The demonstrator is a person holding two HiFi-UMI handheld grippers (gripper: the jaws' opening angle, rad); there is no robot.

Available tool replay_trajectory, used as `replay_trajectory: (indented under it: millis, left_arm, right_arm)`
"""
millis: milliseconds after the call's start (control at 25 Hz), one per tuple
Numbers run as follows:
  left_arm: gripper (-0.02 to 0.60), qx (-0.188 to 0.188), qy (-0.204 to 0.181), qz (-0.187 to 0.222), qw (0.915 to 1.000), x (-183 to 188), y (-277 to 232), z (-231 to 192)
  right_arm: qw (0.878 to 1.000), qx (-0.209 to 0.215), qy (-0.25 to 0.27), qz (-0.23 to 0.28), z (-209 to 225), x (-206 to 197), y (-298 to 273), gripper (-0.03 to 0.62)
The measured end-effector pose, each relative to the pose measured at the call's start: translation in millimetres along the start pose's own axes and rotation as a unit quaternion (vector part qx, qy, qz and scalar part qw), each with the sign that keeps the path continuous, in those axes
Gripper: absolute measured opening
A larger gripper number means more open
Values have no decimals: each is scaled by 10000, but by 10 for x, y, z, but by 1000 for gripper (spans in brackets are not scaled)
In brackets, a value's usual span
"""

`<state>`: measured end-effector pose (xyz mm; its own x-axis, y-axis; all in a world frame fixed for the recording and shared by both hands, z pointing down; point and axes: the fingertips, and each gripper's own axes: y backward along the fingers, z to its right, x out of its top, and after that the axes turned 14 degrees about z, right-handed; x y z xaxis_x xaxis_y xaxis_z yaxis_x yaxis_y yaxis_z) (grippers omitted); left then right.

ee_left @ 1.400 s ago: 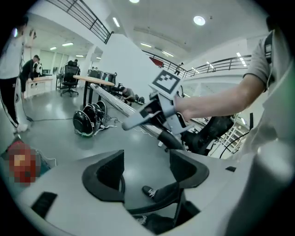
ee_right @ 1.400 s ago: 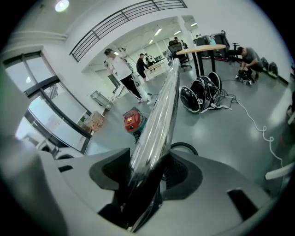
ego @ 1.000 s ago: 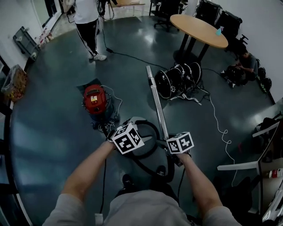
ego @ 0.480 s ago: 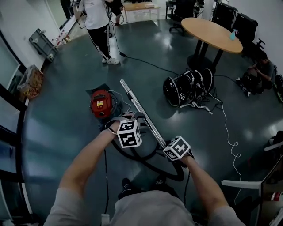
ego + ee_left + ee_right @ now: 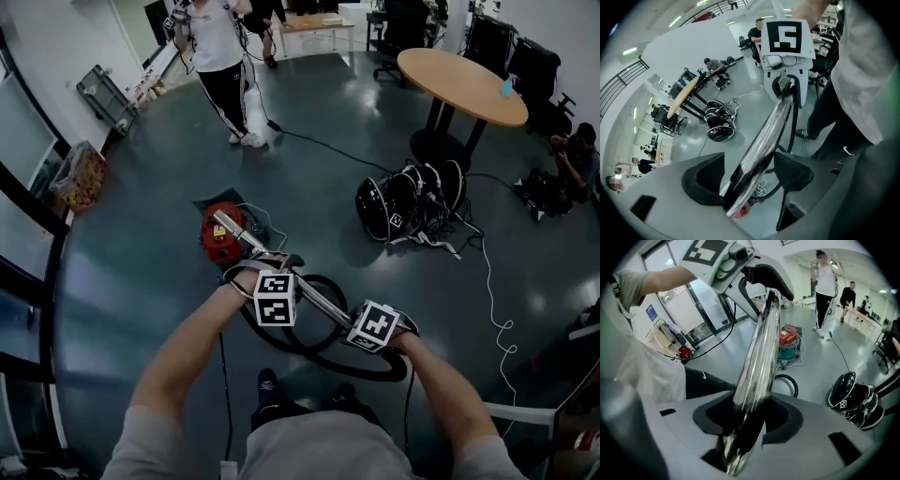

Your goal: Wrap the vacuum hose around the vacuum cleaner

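Head view: the left claw (image 5: 269, 274) and right claw (image 5: 359, 322) both clamp the shiny metal tube (image 5: 321, 300), and the right claw's jaws have just been closing onto it. The black hose (image 5: 401, 367) loops on the floor below. The red vacuum cleaner (image 5: 218, 240) stands near the tube's far end.

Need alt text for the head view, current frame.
Seen from above, a person holds a metal tube slanted over a dark floor, left gripper and right gripper both clamped on it; the right gripper's jaws have just been closing on it. Its far end points toward a red vacuum cleaner, with black hose looped beneath.
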<state>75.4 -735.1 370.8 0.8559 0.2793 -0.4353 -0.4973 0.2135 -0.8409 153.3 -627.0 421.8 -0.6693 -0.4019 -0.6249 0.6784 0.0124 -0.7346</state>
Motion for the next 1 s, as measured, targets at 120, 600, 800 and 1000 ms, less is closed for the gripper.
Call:
replay_trajectory:
  millis: [120, 600, 800, 1000]
  left_arm:
    - [321, -231, 18, -61, 9997, -224, -45, 124]
    - [256, -1239, 838, 226, 9885, -1749, -175, 778]
    - [190, -1431, 1226, 453, 9810, -2316, -266, 1031]
    - [184, -1014, 1793, 847, 9749, -2607, -324, 1080]
  right_arm:
    - [9990, 27, 306, -321, 12, 66, -133, 179]
    - [9834, 330, 822, -1584, 3, 685, -1046, 173]
    - [9726, 441, 1023, -2041, 6, 867, -1529, 172]
    - [9623, 507, 1346, -2310, 231, 1006, -1813, 166]
